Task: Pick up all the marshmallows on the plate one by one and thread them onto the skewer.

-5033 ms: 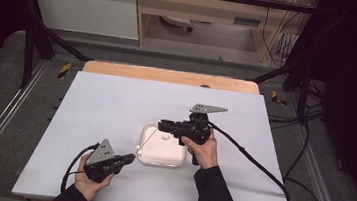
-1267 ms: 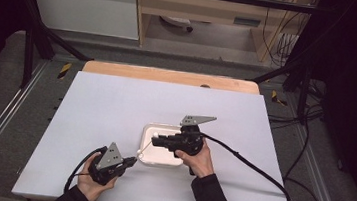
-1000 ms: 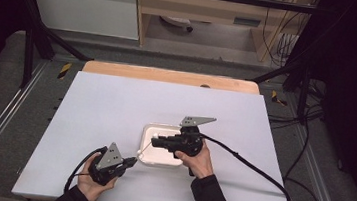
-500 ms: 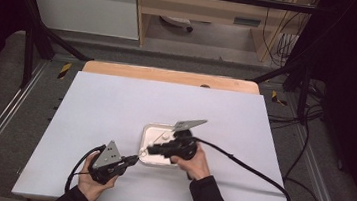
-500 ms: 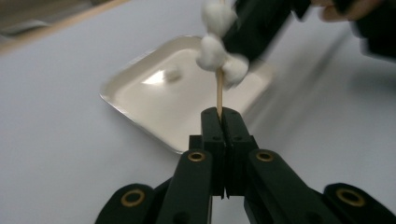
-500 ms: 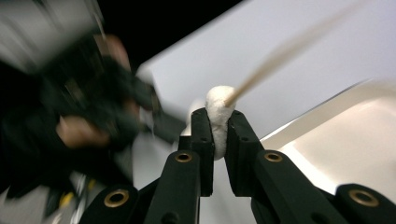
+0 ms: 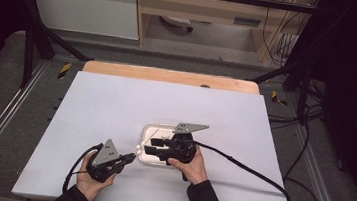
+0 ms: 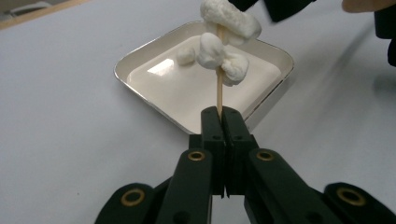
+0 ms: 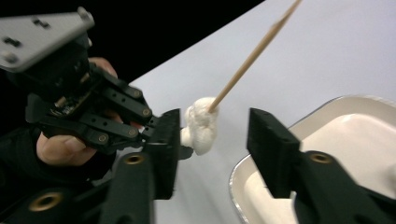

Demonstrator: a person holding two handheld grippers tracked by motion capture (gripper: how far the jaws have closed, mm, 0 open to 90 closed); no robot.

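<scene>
Skewer [image 8: 219, 91]: thin wooden stick, pinched at its lower end by the left gripper [image 8: 223, 119], jaws pressed tight together on it. It rises straight off the fingertips over the tray.

Marshmallows [image 8: 222, 56]: white lumps threaded on the skewer above the left jaws, one clump mid-stick and another [image 8: 231, 21] higher up (the top one is touching something dark and blurry, can't tell what exactly).

Loose piece [image 8: 186, 56]: small white lump lying in the tray, beyond the left fingertips.

Tray [image 7: 149, 130]: shallow, white inside, shiny rim, square with rounded corners, just ahead of the left jaws and right under the right gripper.

Right gripper [image 9: 212, 130]: jaws spread wide, a marshmallow [image 9: 201, 123] sitting in the gap between them, closer to the left-hand finger, not squeezed. Skewer tip pokes out past it.

Left gripper from above [image 7: 130, 158]: near the tray's corner, held by the left hand [image 7: 88, 184].

Right hand [image 7: 191, 164]: wrapped round its gripper [image 7: 150, 150], beside the tray.

Table [image 7: 116, 104]: plain white top.
</scene>
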